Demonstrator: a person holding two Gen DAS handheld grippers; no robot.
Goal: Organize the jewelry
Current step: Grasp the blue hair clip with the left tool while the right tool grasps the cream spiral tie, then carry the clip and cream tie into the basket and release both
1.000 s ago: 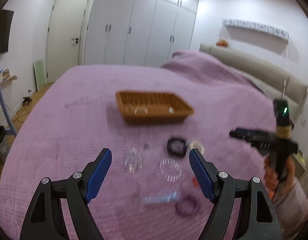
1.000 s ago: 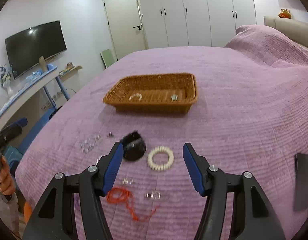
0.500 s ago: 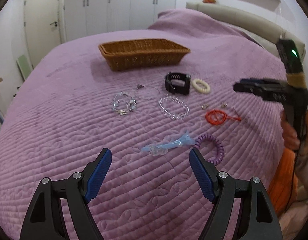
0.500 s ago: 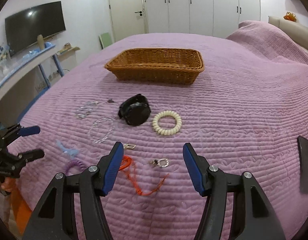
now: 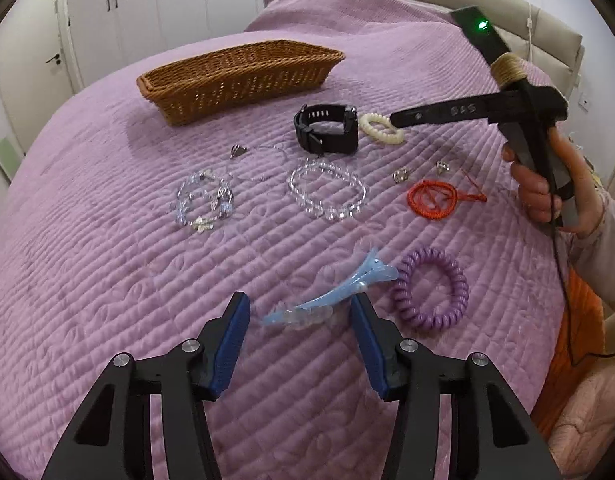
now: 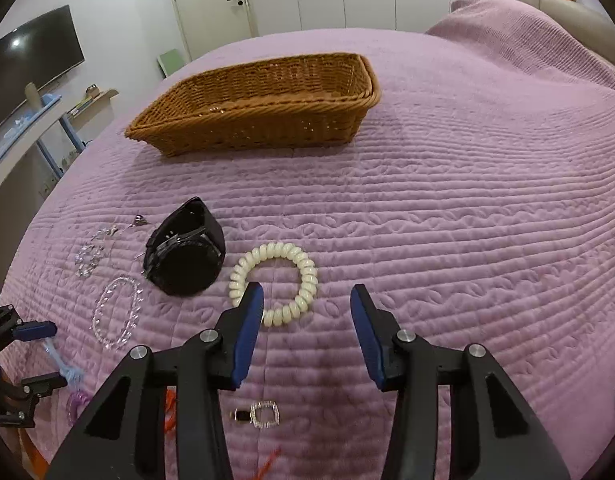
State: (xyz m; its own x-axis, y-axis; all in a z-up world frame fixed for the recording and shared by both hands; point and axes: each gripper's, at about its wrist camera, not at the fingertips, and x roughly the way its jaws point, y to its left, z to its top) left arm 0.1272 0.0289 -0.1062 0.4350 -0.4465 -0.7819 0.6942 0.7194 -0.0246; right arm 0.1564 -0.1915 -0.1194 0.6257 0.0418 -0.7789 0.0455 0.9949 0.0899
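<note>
While most of the jewelry lies loose on the quilted purple bedspread, both hands are lined up for a pick, so the step in hand reads as the approach to two grasps at once. Left tongs straddle the pale blue plastic hair clip; their jaws have just been closing, yet the blue pads stand clear of the clip on either side: released, nothing gripped. Right tongs sit over the near arc of the cream spiral coil hair tie, one pad just inside the ring; jaws likewise just closing, not pinching, so also released. Oblong woven wicker basket stands well beyond, at the far side of the spread. Black wristwatch lies just beside the cream tie; purple spiral coil tie just beside the clip. Judgement: next move calls for lowering each pair a little, closing squarely on clip and coil without snagging the quilt or nudging the neighbours, then lifting and carrying both to the basket.
</note>
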